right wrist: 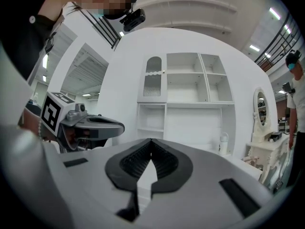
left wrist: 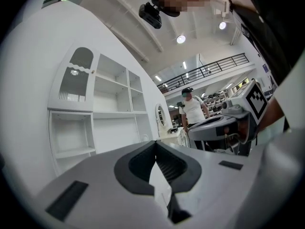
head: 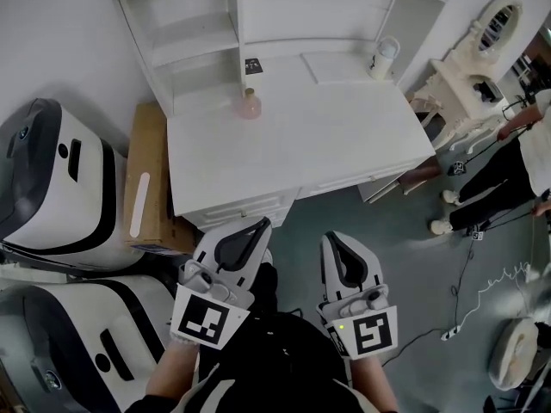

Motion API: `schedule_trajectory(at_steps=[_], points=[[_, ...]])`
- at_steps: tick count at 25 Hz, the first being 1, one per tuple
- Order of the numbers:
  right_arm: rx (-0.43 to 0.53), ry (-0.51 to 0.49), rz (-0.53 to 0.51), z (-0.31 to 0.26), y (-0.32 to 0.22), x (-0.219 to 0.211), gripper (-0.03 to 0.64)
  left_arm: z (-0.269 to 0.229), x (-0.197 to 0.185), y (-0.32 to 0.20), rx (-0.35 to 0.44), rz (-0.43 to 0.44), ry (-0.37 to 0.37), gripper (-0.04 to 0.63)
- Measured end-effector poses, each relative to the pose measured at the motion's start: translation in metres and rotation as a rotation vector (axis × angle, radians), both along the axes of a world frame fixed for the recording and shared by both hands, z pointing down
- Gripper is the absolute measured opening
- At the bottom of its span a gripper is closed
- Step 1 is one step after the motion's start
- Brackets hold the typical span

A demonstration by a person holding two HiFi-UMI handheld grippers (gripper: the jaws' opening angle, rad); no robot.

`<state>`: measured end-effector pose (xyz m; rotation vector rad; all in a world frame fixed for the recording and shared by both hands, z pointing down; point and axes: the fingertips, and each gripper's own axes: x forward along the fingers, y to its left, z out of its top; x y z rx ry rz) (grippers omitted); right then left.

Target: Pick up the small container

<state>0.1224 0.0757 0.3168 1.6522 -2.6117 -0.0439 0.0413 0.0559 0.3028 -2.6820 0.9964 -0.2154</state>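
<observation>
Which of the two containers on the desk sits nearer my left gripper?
The small pink one, out on the open desktop. The white bottle stands farther back at the right, against the shelf unit.

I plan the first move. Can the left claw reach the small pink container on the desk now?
Probably yes: the pink container stands alone on the desk, with nothing in front of it. But the left claw is shut and short of the desk.
</observation>
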Motion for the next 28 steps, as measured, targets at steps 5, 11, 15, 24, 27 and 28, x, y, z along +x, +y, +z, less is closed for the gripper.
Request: schedule_trajectory(at_steps=[5, 11, 15, 24, 27, 28], points=[[0.015, 0.006, 0.001, -0.006, -0.045, 0.005, 0.002, -0.005, 0.007, -0.045, 0.003, 0.003, -0.002, 0.002], [0.045, 0.009, -0.047, -0.021, -0.101, 0.000, 0.002, -0.009, 0.013, -0.102, -0.001, -0.005, -0.001, 0.002], [0.026, 0.030, -0.046, -0.015, -0.139, 0.004, 0.002, -0.010, 0.015, -0.138, 0.001, -0.013, 0.001, 0.002], [0.006, 0.041, -0.101, -0.010, -0.203, -0.006, 0.002, -0.003, 0.003, -0.201, -0.019, -0.062, 0.010, 0.002], [0.002, 0.047, -0.116, -0.009, -0.219, -0.010, 0.002, -0.003, -0.001, -0.216, -0.017, -0.075, 0.011, 0.002], [0.001, 0.047, -0.120, -0.009, -0.224, -0.011, 0.002, -0.002, -0.002, -0.221, -0.018, -0.079, 0.011, 0.002]])
